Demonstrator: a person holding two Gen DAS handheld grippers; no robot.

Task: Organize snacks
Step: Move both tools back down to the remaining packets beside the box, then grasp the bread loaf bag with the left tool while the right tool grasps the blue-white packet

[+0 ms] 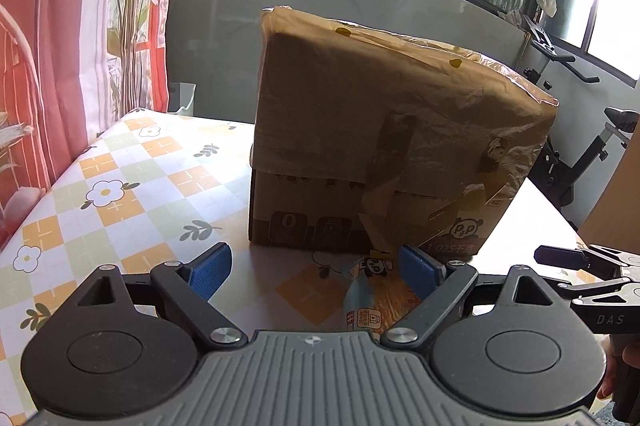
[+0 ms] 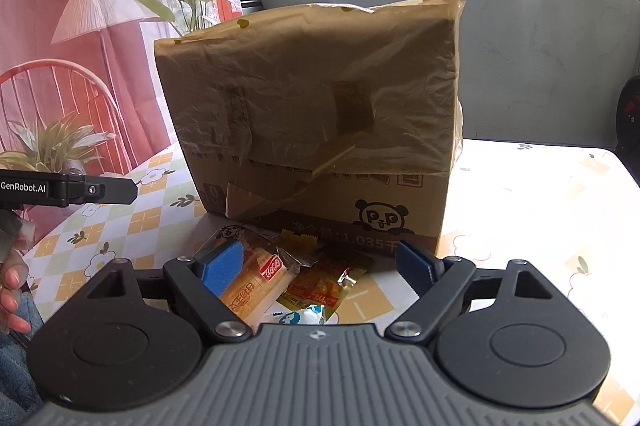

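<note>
Foil snack packets [image 2: 296, 282] below open right gripper [image 2: 320, 266], untouched

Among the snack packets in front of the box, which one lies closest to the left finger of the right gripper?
The clear-wrapped orange packet with the red label: it lies directly beside the blue left pad. The yellow-red packet lies farther right, near the middle.

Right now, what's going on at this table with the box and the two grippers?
A person holds a gripper in each hand over a flower-patterned tablecloth. Both the left gripper and the right gripper are open and empty, pointing at a taped cardboard box with a panda logo. A few wrapped snack packets lie loose in front of the box, under the right gripper. Nothing is picked up yet.
</note>
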